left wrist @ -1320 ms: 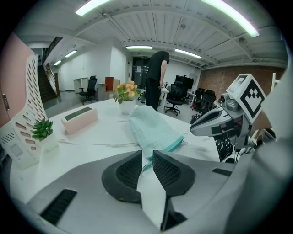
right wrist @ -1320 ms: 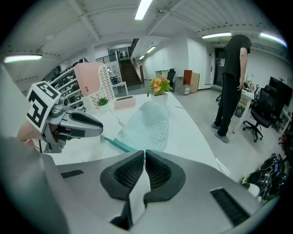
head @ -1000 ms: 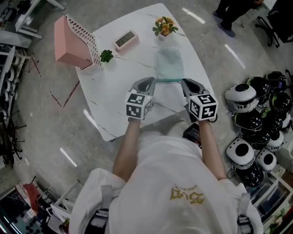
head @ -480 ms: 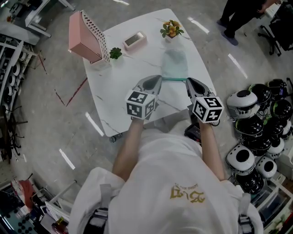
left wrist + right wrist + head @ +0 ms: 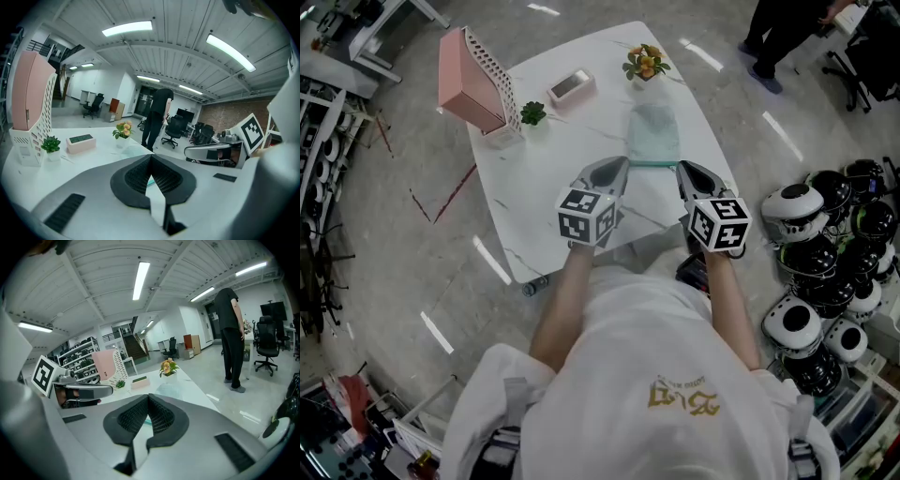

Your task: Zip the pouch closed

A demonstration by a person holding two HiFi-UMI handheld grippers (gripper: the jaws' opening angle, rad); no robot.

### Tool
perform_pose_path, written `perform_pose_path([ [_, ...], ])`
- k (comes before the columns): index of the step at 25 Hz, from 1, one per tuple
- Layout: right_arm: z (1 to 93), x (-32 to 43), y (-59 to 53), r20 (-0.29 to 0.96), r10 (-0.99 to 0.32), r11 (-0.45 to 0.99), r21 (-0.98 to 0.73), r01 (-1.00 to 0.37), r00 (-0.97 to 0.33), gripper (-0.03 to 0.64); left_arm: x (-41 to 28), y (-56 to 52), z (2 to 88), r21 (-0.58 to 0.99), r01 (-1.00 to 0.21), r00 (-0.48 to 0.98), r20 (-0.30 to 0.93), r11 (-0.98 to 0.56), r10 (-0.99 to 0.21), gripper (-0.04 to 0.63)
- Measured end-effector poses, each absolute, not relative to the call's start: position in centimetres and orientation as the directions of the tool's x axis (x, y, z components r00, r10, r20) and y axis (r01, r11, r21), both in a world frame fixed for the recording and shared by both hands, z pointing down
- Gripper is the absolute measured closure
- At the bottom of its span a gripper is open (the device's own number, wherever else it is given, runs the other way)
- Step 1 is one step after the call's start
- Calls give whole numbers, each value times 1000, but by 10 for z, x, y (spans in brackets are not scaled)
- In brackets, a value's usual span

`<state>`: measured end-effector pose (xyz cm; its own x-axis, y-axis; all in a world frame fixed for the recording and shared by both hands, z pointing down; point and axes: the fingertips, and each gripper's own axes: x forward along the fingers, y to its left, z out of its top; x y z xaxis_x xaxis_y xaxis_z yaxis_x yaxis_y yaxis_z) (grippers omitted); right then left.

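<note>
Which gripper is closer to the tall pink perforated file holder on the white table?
Left. The left gripper sits down and right of the pink file holder; the right gripper lies farther right, across the pale green pouch.

On worktop (image 5: 553,178): pouch (image 5: 653,136) on the right half, left claw (image 5: 624,163) and right claw (image 5: 680,167) at its near corners. Behind pouch sits flower pot (image 5: 644,63); left of that, in order, desk clock (image 5: 570,86), small plant (image 5: 532,113), file rack (image 5: 473,82) at the far-left corner.
</note>
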<state>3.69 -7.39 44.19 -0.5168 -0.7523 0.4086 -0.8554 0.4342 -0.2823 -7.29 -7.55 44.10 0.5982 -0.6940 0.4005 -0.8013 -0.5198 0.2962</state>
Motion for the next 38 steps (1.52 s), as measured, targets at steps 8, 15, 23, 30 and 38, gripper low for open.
perform_pose_path([
  [8,448,35,-69,426,-741,436,-283,-854,-519,604,-75,-75,446,312,-802,597,405,-509,-693,578],
  [15,454,35,-69,447,-737,430,-268,-862,-507,604,-79,-75,451,316,-804,594,410,-503,-692,578],
  [23,458,33,-72,450,-733,425,-283,-860,-510,604,-86,-78,453,325,-808,589,411,-492,-696,577],
  [30,457,31,-72,454,-731,427,-278,-860,-510,604,-88,-78,454,332,-806,591,410,-489,-695,577],
  [38,459,31,-74,455,-731,425,-279,-861,-508,604,-88,-78,456,338,-804,594,410,-489,-693,578],
])
